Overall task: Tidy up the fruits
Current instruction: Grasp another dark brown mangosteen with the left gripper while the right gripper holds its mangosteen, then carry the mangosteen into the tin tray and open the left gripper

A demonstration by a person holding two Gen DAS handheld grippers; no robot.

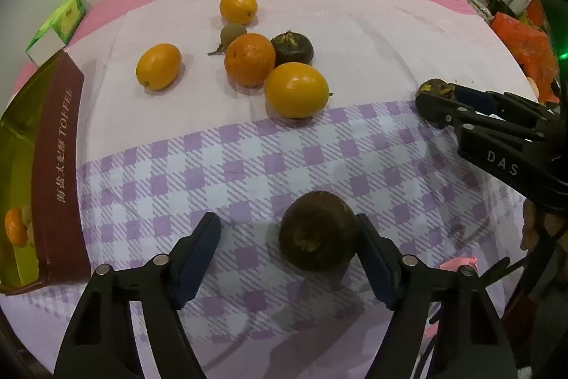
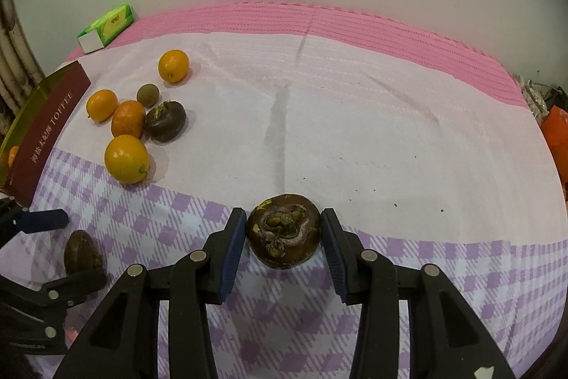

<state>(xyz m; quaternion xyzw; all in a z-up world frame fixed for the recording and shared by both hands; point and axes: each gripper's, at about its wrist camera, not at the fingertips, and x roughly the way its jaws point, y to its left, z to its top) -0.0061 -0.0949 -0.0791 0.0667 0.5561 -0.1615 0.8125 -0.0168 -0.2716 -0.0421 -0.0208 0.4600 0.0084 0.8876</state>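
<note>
My left gripper (image 1: 288, 237) is open, with a dark brown mangosteen (image 1: 318, 231) on the cloth between its fingers, touching the right finger. My right gripper (image 2: 284, 229) is shut on another dark mangosteen (image 2: 284, 230); it also shows at the right of the left wrist view (image 1: 437, 87). A cluster lies farther back: three yellow-orange citrus fruits (image 1: 296, 90), (image 1: 158, 66), (image 1: 238, 7), a deeper orange mandarin (image 1: 250, 59), a small kiwi (image 1: 232, 34) and a third mangosteen (image 1: 292, 48).
A maroon toffee box (image 1: 56, 166) with a yellow-green lid lies open at the left, an orange fruit (image 1: 15, 225) inside. A green and white carton (image 1: 58, 27) stands at the back left. Orange bags (image 1: 525, 48) clutter the right edge. A wall is behind the pink mat (image 2: 319, 20).
</note>
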